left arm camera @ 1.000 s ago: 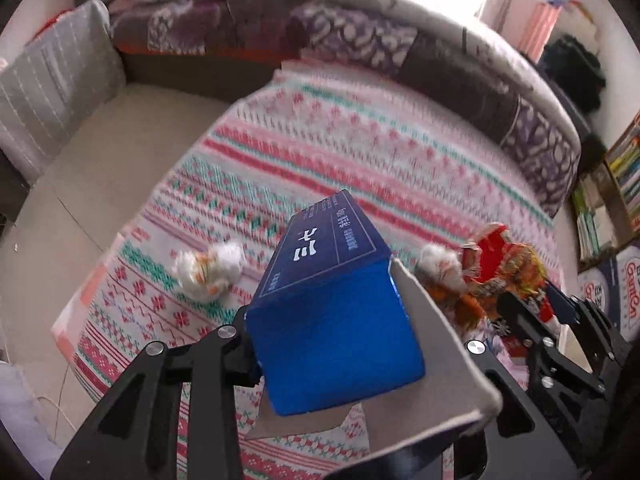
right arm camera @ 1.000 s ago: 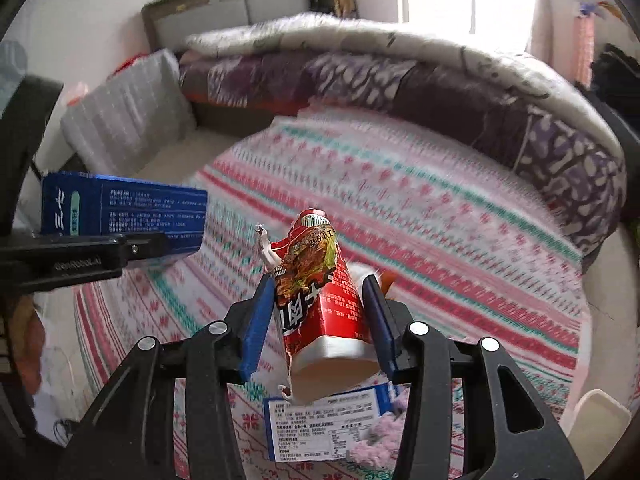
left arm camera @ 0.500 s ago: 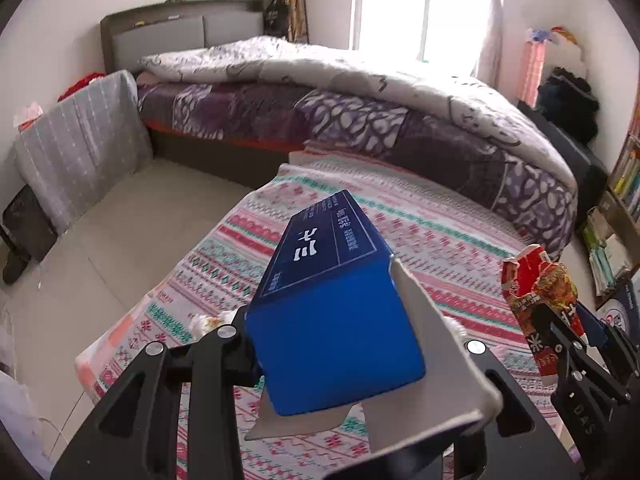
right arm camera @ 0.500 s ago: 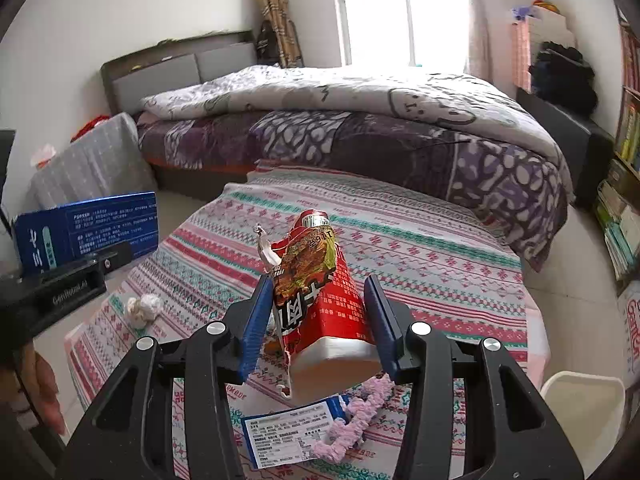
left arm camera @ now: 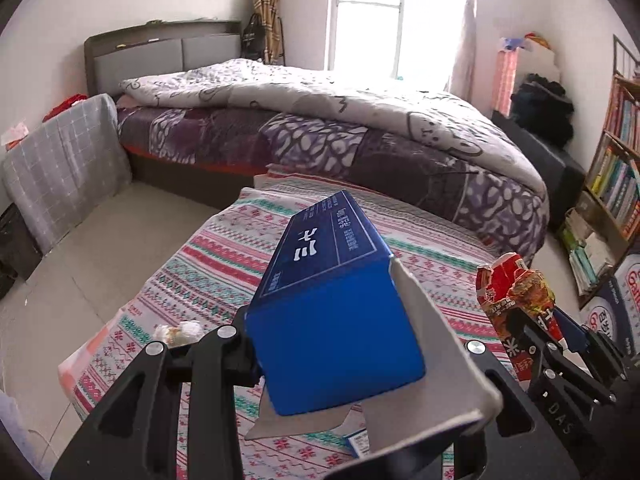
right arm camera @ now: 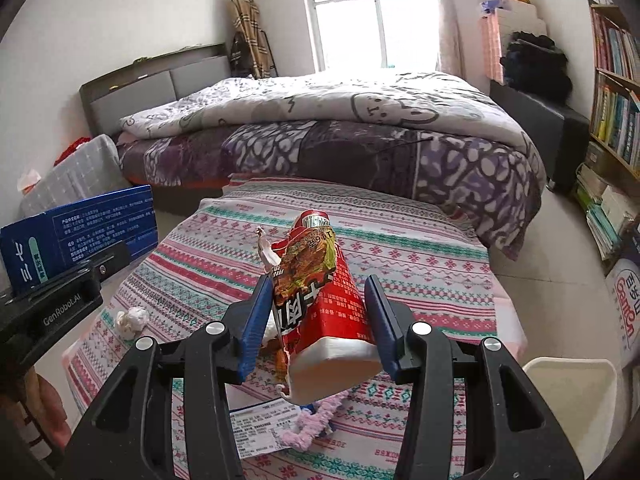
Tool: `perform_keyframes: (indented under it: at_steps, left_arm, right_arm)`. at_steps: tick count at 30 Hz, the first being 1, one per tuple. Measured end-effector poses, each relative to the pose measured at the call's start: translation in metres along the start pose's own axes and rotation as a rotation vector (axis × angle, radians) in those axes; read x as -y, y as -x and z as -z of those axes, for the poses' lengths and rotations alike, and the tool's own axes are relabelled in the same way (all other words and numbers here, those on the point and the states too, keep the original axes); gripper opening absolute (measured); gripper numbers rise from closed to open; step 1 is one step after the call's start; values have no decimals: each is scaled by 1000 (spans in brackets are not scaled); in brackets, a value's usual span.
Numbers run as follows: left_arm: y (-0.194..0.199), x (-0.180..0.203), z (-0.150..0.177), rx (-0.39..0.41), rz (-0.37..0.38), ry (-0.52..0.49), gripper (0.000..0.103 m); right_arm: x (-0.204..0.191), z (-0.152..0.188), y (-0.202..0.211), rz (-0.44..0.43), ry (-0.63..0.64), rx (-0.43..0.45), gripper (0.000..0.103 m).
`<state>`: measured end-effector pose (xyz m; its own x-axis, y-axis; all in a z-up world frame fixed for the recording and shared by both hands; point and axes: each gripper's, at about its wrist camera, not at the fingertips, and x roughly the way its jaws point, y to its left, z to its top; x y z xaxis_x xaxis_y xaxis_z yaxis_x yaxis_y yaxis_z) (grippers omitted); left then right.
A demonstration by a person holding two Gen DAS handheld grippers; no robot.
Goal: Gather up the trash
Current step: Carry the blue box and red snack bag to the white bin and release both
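My left gripper (left arm camera: 344,364) is shut on a blue cardboard box (left arm camera: 332,312) whose grey end flap hangs open toward the right. My right gripper (right arm camera: 316,304) is shut on a crumpled red paper cup (right arm camera: 328,340), pinched between its blue pads. Each view shows the other gripper: the red cup (left arm camera: 508,288) at the right of the left wrist view, the blue box (right arm camera: 80,232) at the left of the right wrist view. Both are held above a patterned cloth (right arm camera: 400,248). On it lie a crumpled tissue (right arm camera: 132,320), a printed paper slip (right arm camera: 260,428) and a pink fuzzy cord (right arm camera: 312,424).
A white bin (right arm camera: 568,392) stands on the floor at the cloth's right corner. Behind the cloth is a bed (right arm camera: 320,120) with a quilt. A bookshelf (right arm camera: 612,100) lines the right wall. A grey padded item (left arm camera: 64,168) leans at the left.
Both grippers have risen and tipped upward with their loads still held. The cloth and the trash on it have slid lower in both views, and the bed and window have come into sight.
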<state>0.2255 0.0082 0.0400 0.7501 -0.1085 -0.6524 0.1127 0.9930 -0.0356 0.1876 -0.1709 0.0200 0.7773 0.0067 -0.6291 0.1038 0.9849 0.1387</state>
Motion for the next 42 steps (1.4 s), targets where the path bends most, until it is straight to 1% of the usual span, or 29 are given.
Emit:
perform_keyframes:
  at_steps: [15, 26, 31, 42]
  left_arm:
    - [9, 63, 7, 9, 70, -84, 36]
    - [11, 109, 17, 6, 124, -148, 36]
    - [13, 129, 22, 0, 153, -172, 36]
    - [18, 184, 44, -11, 230, -274, 36]
  right_arm:
    - [48, 4, 25, 72, -46, 10, 46]
    - [101, 14, 39, 164, -83, -50, 46]
    - [126, 22, 45, 214, -100, -92, 46]
    - [199, 56, 54, 344, -184, -253, 48]
